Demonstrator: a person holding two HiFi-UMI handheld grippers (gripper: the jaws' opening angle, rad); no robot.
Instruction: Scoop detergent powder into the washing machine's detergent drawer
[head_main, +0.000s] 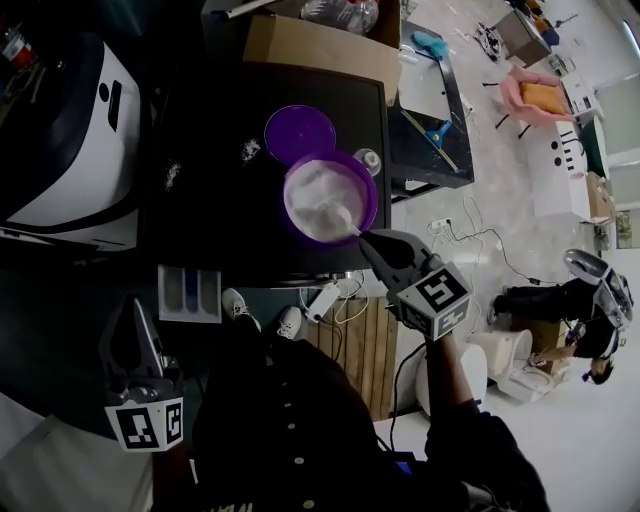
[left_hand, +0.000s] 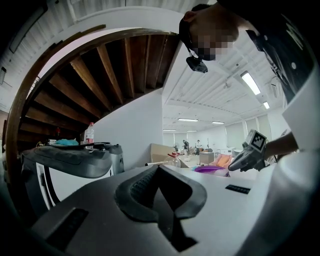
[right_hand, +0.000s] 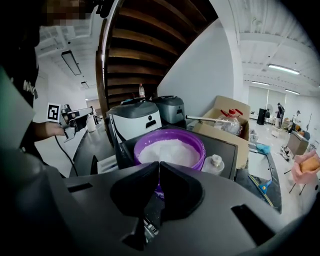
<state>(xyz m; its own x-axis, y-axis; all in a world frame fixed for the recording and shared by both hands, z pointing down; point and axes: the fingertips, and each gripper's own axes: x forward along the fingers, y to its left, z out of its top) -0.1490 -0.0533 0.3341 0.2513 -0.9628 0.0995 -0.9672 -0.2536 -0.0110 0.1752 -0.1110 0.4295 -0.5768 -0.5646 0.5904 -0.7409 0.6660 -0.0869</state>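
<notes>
Spilling is the main worry. The washing machine (head_main: 210, 220) spreads its dark top ahead of both sets of fingers, and white specks of spilt powder (head_main: 250, 150) lie on it beyond the tub, so a loose carry would likely add more. The purple tub (head_main: 330, 197) of detergent powder sits right at the tips of the right gripper (head_main: 366, 239), close to the top's near edge; levering hard against its rim could tip it off toward the floor. The drawer (head_main: 190, 293) stands pulled out below that edge, just ahead of the left gripper (head_main: 134, 303) and well to the left of the right fingers. A loaded pass must cross the front edge and drop, and a jolt there would shed powder. The purple lid (head_main: 300, 133) lies just past the tub, with a small white bottle (head_main: 368, 160) beside it; a long stroke could knock either. The right fingers are closed, seemingly on the end of the white scoop (head_main: 345, 215) lying in the powder, and so thin an end-grip may let it twist. The left fingers are closed on nothing. Open room: bare top left of the tub, free air over the drawer.
</notes>
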